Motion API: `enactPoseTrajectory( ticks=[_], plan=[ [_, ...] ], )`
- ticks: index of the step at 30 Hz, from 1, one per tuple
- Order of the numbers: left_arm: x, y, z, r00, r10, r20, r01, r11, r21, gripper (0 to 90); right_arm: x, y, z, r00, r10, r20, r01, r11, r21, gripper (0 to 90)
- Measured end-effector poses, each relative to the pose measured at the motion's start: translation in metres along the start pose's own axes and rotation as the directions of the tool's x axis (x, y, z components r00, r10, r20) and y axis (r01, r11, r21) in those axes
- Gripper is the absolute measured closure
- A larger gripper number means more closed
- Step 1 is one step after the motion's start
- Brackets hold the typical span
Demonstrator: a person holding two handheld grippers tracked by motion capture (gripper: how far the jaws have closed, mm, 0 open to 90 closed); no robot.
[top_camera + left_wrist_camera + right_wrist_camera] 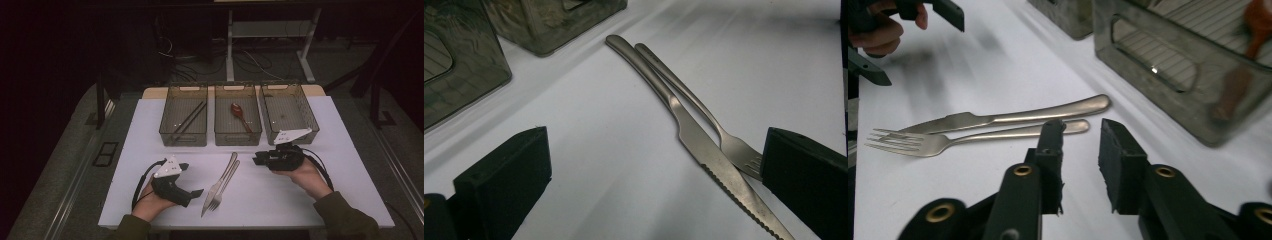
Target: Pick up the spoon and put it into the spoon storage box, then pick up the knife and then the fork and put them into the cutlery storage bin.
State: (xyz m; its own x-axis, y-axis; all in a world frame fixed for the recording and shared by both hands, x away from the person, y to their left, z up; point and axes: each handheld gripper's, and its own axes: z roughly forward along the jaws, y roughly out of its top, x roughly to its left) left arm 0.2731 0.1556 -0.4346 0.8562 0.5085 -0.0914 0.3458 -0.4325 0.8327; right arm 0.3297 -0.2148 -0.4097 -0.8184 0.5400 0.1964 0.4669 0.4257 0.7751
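Knife (223, 178) and fork (227, 182) lie touching on the table (300, 195) between your grippers: stiff, thin, likely slippery steel. Take each across its handle. Left gripper (196, 192) stands wide open, right gripper (256, 160) partly open, both empty.

No lettering, label, brand or number can be read anywhere. The fork (736, 150) carries a small stamped mark at the base of its tines in the left gripper view, possibly a maker's stamp, but it is too blurred to make out. The three bins (237, 117) and the knife (704, 150) bear no legible writing.
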Motion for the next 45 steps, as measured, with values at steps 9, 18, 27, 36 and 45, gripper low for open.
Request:
enactPoseTrajectory(
  ticks=[9,18,27,36,45],
  plan=[
    [0.000,0.000,0.000,1.0000,0.001,0.001,-0.001,1.0000,0.002,0.0,0.009,0.007,0.017,0.9990,-0.023,-0.039,0.024,1.000,0.018,77.7],
    [-0.001,0.000,0.000,1.0000,0.001,0.002,-0.001,1.0000,0.001,0.0,0.018,0.013,0.031,0.9957,-0.044,-0.081,0.047,0.998,0.034,85.9],
    [-0.001,0.000,0.000,1.0000,0.006,0.002,-0.006,1.0000,0.002,0.0,0.027,0.017,0.050,0.9920,-0.076,-0.101,0.083,0.995,0.064,88.7],
    [0.000,0.000,0.000,1.0000,0.005,0.001,-0.005,1.0000,0.001,0.0,0.034,0.016,0.074,0.9893,-0.089,-0.116,0.101,0.989,0.108,88.7],
    [-0.001,0.000,0.000,1.0000,0.005,0.003,-0.005,1.0000,0.000,0.0,0.039,0.013,0.088,0.9880,-0.101,-0.117,0.118,0.983,0.144,88.7]
  ],
)
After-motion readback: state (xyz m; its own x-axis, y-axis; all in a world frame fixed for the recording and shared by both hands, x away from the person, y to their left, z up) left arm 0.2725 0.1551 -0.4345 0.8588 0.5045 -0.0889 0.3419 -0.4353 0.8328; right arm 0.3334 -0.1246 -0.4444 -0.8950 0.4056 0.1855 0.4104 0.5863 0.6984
